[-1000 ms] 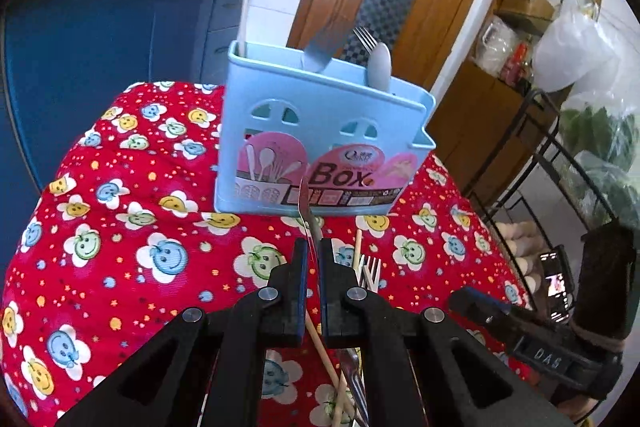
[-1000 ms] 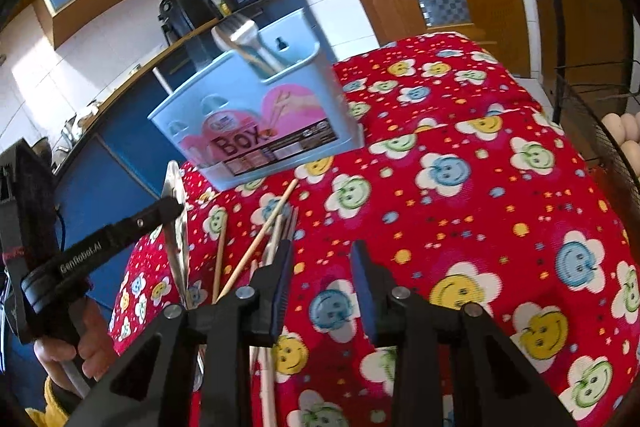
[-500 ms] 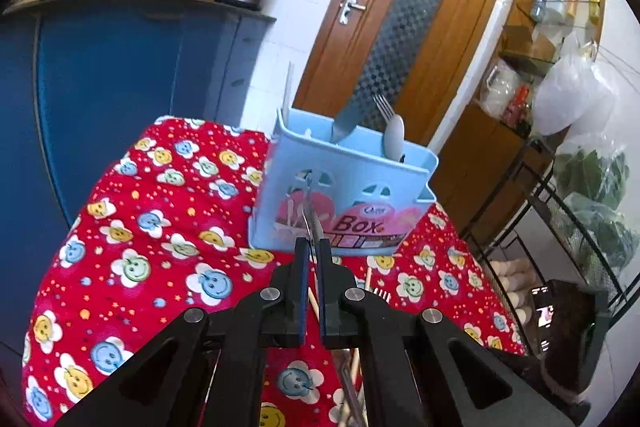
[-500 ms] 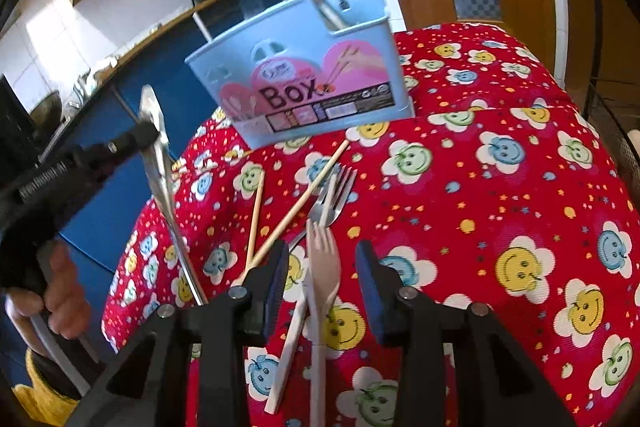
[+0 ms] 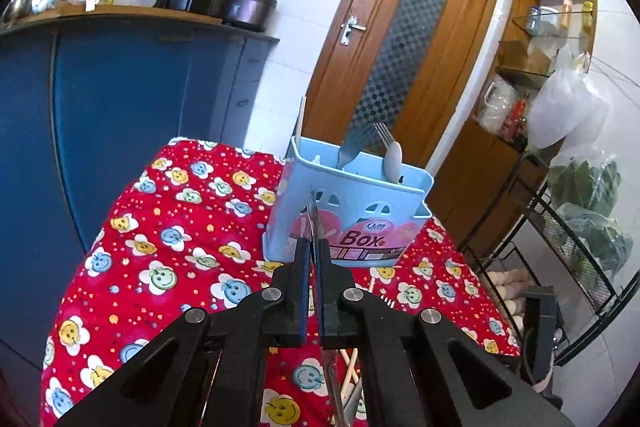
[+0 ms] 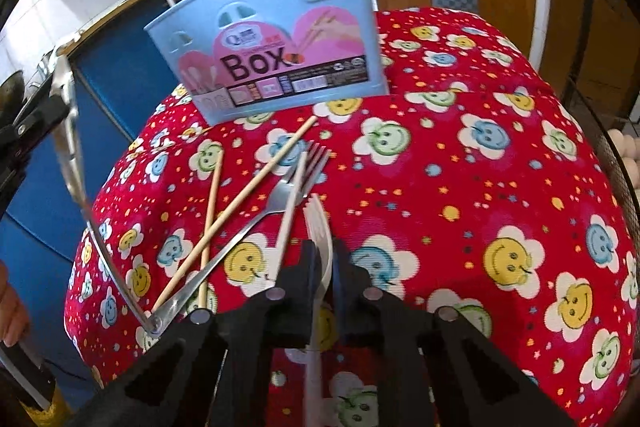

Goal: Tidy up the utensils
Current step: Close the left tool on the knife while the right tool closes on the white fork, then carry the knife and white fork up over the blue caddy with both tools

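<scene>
Now, at the left, the left gripper (image 5: 314, 263) is clamped on a metal knife (image 6: 72, 163), held above the red cloth (image 6: 460, 187); rightward, the right gripper (image 6: 323, 259) pinches a white plastic fork (image 6: 320, 231), near the blue utensil box (image 6: 272, 55).

worktop (image 6: 500, 155): covered by red cloth printed with smiley flowers
box (image 6: 280, 59): light blue utensil holder, upright at the far end
chopsticks (image 6: 240, 199): two wooden, crossed, near the box
metal fork (image 6: 276, 195): lying beside the chopsticks, tines toward the box
</scene>
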A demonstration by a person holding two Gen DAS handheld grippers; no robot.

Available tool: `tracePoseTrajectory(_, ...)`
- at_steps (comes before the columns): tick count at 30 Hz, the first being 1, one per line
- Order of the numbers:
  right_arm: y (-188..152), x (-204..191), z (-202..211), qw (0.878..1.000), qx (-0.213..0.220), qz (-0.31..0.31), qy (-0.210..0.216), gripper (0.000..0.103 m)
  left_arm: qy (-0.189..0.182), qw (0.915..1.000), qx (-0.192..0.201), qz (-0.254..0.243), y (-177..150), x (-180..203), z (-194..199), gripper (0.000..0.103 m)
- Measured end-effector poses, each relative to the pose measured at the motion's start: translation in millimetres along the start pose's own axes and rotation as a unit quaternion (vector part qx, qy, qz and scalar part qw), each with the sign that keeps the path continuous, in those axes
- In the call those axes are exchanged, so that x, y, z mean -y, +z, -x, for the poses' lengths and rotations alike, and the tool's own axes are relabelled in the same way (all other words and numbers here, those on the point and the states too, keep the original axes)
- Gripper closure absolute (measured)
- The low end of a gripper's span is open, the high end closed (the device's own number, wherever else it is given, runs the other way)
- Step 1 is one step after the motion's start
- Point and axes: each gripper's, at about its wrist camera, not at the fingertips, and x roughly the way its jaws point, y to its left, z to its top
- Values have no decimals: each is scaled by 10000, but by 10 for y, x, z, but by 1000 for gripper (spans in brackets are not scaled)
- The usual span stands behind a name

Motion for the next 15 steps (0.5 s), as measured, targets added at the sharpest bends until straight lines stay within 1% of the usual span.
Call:
tracePoseTrajectory(2, 10, 31, 38, 9999, 56, -80, 58, 97, -12, 10000, 27, -2, 5, 7, 21, 101)
tracePoseTrajectory(7, 52, 58, 215, 9989, 332, -197, 258, 97, -30, 9999, 105, -37, 22, 40, 72, 101)
tracePoseTrajectory(15, 145, 59, 542, 9930, 953, -251, 649, 97, -50, 9997, 222, -118, 51, 99, 147, 101)
